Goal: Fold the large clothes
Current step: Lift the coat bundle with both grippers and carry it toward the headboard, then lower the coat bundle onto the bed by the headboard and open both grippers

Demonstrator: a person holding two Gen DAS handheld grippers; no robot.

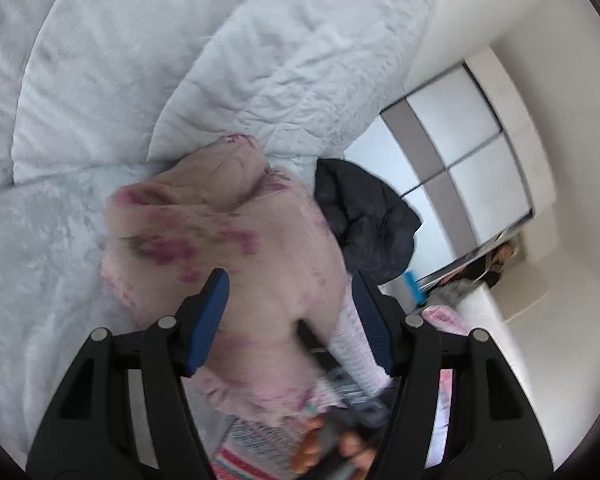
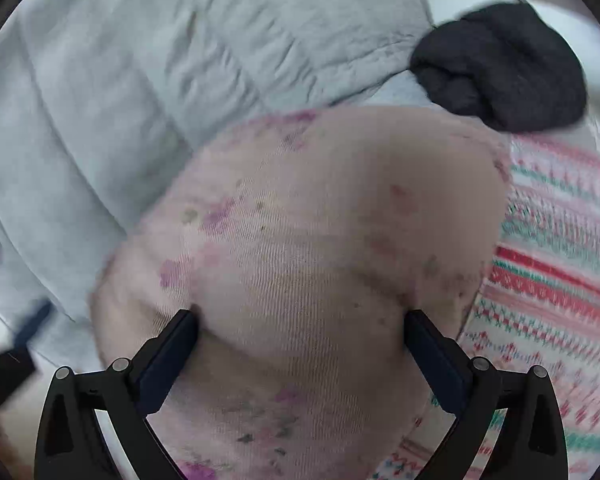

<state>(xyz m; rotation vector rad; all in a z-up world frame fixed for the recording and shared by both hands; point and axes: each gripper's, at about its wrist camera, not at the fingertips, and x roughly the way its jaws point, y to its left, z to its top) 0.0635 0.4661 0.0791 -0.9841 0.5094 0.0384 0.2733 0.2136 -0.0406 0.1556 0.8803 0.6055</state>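
Note:
A pale pink garment with purple flower prints (image 1: 228,232) lies bunched on a white quilt; it fills the middle of the right wrist view (image 2: 320,232). My left gripper (image 1: 288,288) is open above the garment, jaws wide apart, with nothing between the pads. My right gripper (image 2: 300,320) is open, its fingers spread wide with the pink cloth bulging between and over the fingertips (image 2: 184,328). The other gripper shows as a dark blur at the left edge of the right wrist view (image 2: 16,344).
A dark grey bundled garment (image 1: 364,220) lies beyond the pink one, also in the right wrist view (image 2: 504,64). A patterned red, green and white knit (image 2: 560,260) lies to the right. The white quilt (image 1: 160,60) covers the bed. A window (image 1: 460,140) is on the wall behind.

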